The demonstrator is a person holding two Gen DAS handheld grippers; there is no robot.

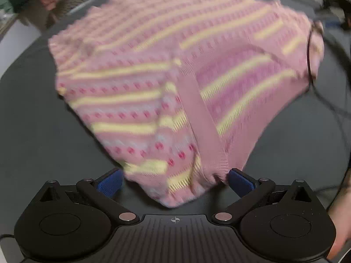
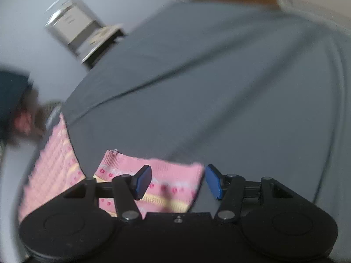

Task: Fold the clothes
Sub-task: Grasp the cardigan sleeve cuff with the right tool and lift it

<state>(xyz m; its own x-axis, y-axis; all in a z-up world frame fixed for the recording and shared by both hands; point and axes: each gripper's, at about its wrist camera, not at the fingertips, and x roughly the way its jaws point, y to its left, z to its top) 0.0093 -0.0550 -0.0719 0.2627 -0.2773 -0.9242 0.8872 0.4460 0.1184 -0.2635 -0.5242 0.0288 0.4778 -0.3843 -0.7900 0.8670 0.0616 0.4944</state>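
A pink knit sweater (image 1: pixel 175 70) with yellow stripes and red dots lies folded on the grey cloth-covered surface (image 1: pixel 33 120). A plain pink band runs down its middle. In the left wrist view my left gripper (image 1: pixel 175 183) is open wide, and the sweater's near corner hangs between its blue pads (image 1: pixel 109 184), blurred by motion. In the right wrist view my right gripper (image 2: pixel 178 182) is open over a pink edge of the sweater (image 2: pixel 171 182), whose ribbed end points left. A second part of the sweater (image 2: pixel 54 166) shows at the far left.
A black cable (image 1: pixel 309 61) loops over the sweater's right side and trails across the surface. A person's hand (image 1: pixel 340 219) is at the lower right. A white box (image 2: pixel 72 26) stands on a small stand beyond the surface. A dark sleeve (image 2: pixel 11 92) is at left.
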